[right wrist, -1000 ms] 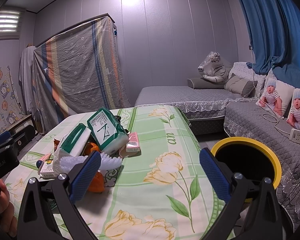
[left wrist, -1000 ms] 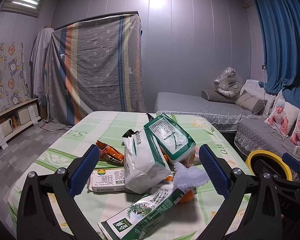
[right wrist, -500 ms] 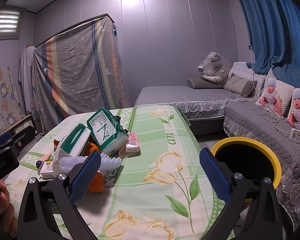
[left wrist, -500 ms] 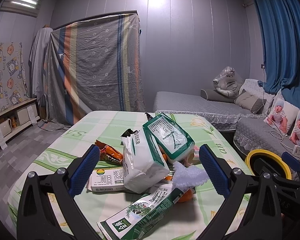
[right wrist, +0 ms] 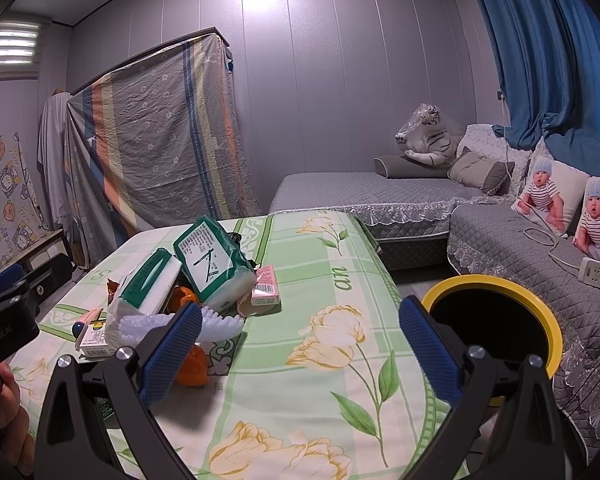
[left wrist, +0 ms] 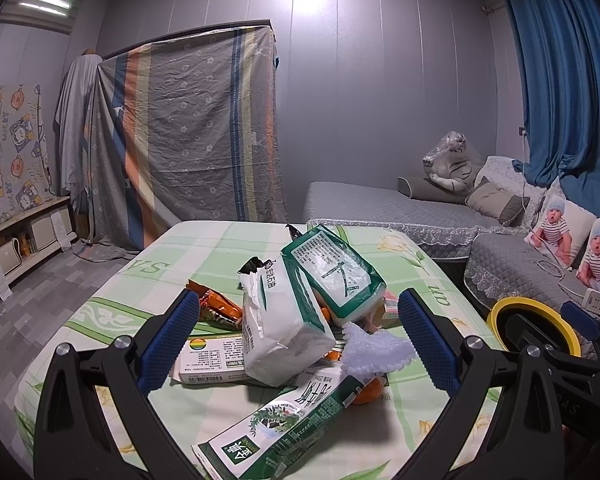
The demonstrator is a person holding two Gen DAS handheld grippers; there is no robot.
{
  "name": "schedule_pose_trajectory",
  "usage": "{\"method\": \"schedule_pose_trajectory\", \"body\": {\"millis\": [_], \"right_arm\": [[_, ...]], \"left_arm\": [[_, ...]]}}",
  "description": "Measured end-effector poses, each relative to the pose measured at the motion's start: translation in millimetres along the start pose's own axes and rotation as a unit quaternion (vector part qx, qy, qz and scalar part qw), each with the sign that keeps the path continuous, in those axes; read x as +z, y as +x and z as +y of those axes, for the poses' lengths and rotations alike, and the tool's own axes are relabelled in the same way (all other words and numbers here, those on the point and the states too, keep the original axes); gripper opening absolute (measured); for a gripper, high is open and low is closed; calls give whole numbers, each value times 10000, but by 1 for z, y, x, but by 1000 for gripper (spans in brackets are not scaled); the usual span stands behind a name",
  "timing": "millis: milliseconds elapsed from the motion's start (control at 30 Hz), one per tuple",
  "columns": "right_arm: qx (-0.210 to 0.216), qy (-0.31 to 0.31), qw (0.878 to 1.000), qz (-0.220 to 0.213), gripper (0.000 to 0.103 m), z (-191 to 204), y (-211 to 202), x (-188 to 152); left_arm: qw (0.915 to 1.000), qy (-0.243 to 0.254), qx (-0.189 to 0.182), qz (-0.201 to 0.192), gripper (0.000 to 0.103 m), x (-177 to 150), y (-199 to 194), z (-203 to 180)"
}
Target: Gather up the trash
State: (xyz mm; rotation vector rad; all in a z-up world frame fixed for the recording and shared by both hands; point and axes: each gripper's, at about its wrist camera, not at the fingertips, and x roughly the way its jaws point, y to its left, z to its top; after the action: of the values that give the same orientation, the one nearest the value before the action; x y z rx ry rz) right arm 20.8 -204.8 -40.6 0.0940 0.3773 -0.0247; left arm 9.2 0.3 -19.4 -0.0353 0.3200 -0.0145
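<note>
A heap of trash lies on the green flowered table point(left wrist: 204, 248) point(right wrist: 332, 264). It holds two green-and-white tissue packs point(left wrist: 332, 276) point(right wrist: 214, 266), a torn white pack point(left wrist: 280, 328), a long green carton point(left wrist: 284, 424), a white box point(left wrist: 212, 360), an orange wrapper point(left wrist: 216, 308), a pink packet point(right wrist: 266, 290) and white foam netting point(left wrist: 374, 350) point(right wrist: 220, 324). My left gripper point(left wrist: 296, 338) hangs open just short of the heap, framing it. My right gripper point(right wrist: 300, 354) is open over bare tablecloth, right of the heap. A yellow-rimmed black bin point(right wrist: 496, 328) point(left wrist: 536, 328) stands beside the table's right edge.
A grey sofa point(right wrist: 380, 192) with cushions, a toy tiger point(right wrist: 424, 136) and baby-print pillows point(right wrist: 572, 208) runs along the right. A power strip point(right wrist: 598, 272) with a cable lies on it. A striped sheet point(left wrist: 180, 136) covers furniture at the back. A hand point(right wrist: 4, 412) holds the left gripper.
Almost nothing differs. The left wrist view has shifted very slightly; both grippers stay open and the trash heap has not moved.
</note>
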Motion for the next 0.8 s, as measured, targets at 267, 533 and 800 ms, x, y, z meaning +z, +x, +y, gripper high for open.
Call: {"method": "schedule_pose_trajectory", "body": {"millis": [267, 533, 800], "right_arm": [[1, 7, 10000, 9, 95, 1, 0, -1], [-2, 7, 10000, 10, 95, 2, -1, 0], [346, -770, 9962, 211, 95, 9, 21, 6]], "left_arm": [[10000, 15, -6, 11, 95, 4, -1, -1], [10000, 9, -3, 11, 95, 5, -1, 0], [9998, 34, -80, 179, 95, -1, 4, 33]]}}
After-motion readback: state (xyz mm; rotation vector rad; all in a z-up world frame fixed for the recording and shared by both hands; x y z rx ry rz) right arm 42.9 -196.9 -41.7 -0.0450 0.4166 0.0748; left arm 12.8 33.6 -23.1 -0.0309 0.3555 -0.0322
